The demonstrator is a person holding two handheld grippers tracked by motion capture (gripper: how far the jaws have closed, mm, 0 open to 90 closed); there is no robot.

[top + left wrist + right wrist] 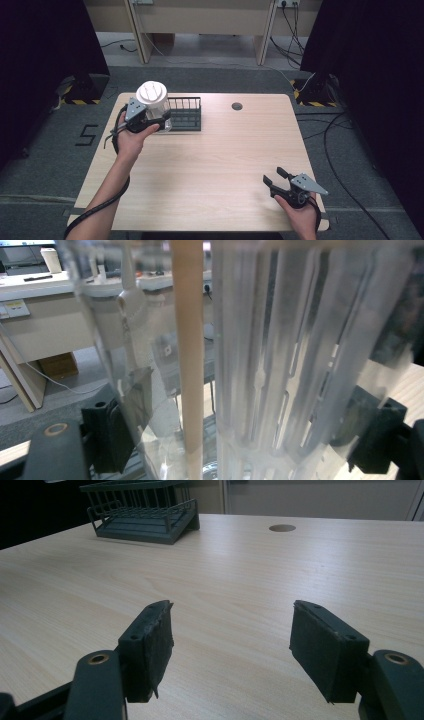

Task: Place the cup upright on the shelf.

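Observation:
A clear ribbed plastic container [151,92] with a white lid stands upright at the left end of a dark wire rack [186,114] on the table's far left. My left gripper [158,120] is shut on its side wall. In the left gripper view the container [280,365] sits between both jaws, with my left gripper [245,435] clamped on it. Whether its base rests on the rack or hangs above it, I cannot tell. My right gripper [273,175] stands open near the front right edge, with nothing between its pads [231,640].
The wire rack [142,512] lies far ahead of the right gripper, and a round cable hole [237,106] sits at the table's back middle. Bare wooden tabletop [215,165] stretches between the two hands. Cables trail on the floor at the right.

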